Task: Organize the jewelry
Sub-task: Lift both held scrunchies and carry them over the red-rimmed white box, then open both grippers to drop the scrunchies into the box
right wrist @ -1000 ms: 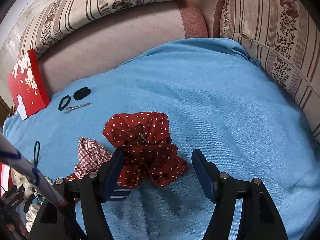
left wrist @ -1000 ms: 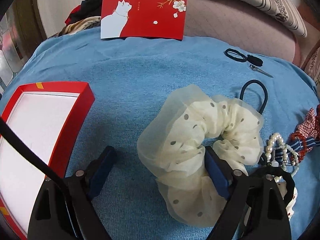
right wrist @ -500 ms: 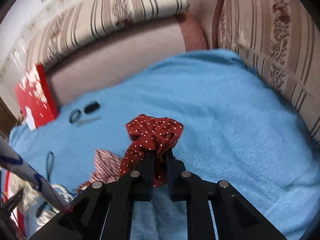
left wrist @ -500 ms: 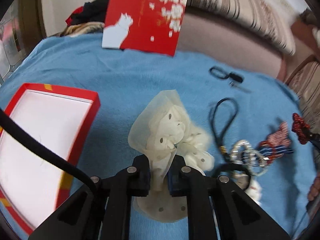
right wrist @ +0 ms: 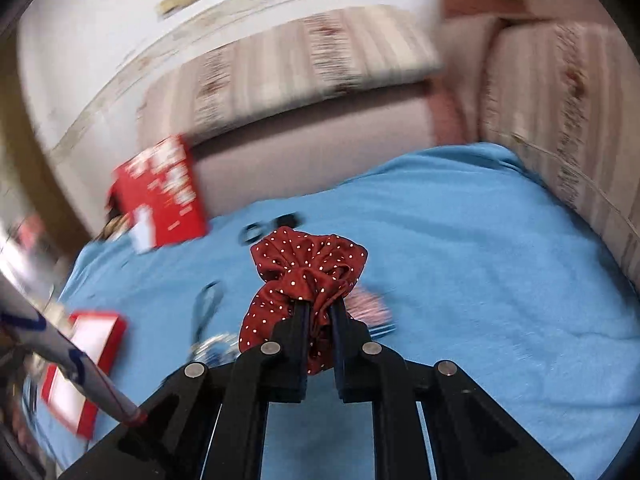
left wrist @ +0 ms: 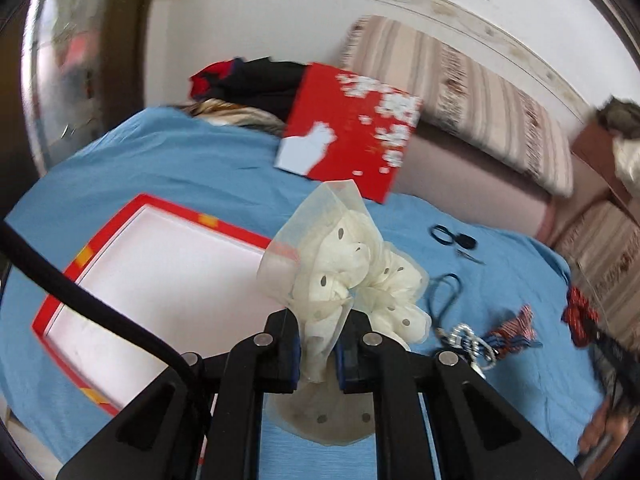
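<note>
My left gripper (left wrist: 318, 322) is shut on a cream dotted scrunchie (left wrist: 344, 264) and holds it above the blue cloth, beside the open red box with a white inside (left wrist: 160, 280). My right gripper (right wrist: 318, 312) is shut on a dark red dotted scrunchie (right wrist: 308, 264), lifted above the cloth. The red box also shows in the right wrist view (right wrist: 86, 360) at the lower left. The red scrunchie is visible far right in the left wrist view (left wrist: 578, 314).
On the blue cloth lie a black hair tie loop (left wrist: 446, 292), a pearl piece (left wrist: 464, 336), a plaid bow (left wrist: 516, 330), and a small black tie with a clip (left wrist: 454, 236). A red lid with white cat (left wrist: 352, 128) leans on the sofa back.
Both grippers closed on their scrunchies and lifted them off the cloth. The left one has moved left toward the red box. Both views are blurred by motion.
</note>
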